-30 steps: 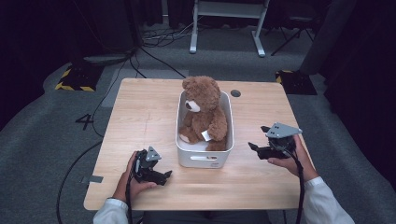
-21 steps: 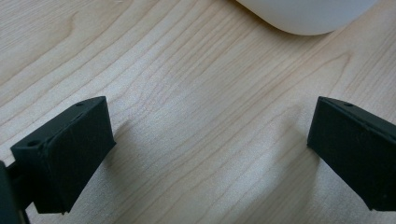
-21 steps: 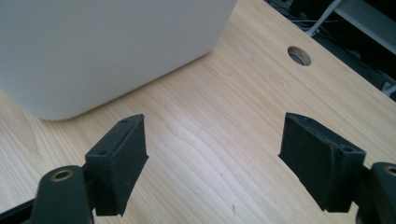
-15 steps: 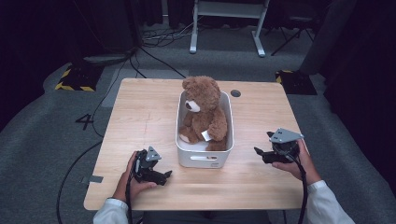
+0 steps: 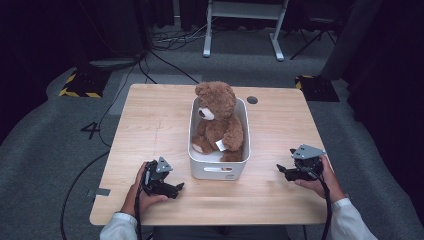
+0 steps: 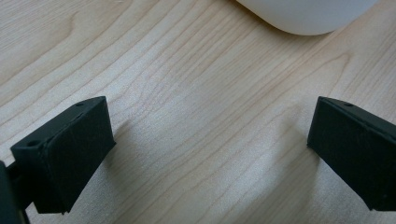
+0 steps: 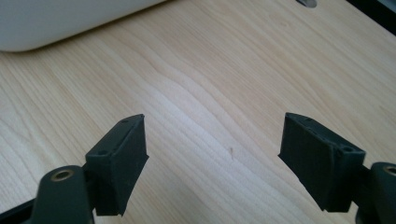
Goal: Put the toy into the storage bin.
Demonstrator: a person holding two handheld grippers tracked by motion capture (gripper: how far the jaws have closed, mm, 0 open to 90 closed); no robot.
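So on my high view there's a brown teddy bear (image 5: 218, 120) sitting upright in a white bin (image 5: 218, 167), which sits about mid-table on the light wood table (image 5: 150, 120), a bit toward my side. The bear's head pokes up over the far rim and there's a small white tag (image 5: 220, 145) near its leg.

My left gripper (image 5: 175, 189) is down at the near left, just beside the bin's front corner but not touching it. Through the left gripper view (image 6: 208, 154) its jaws are spread wide over bare wood, nothing between them, with the bin's rounded white edge (image 6: 303, 14) up at the top.

The right gripper (image 5: 282, 170) is off to the bin's right, near the table edge, pointing toward the bin. Right gripper view (image 7: 212, 149) shows jaws wide apart too, empty, bin wall (image 7: 60, 21) at upper left. There's also a small round grommet (image 5: 252, 100) behind the bin.
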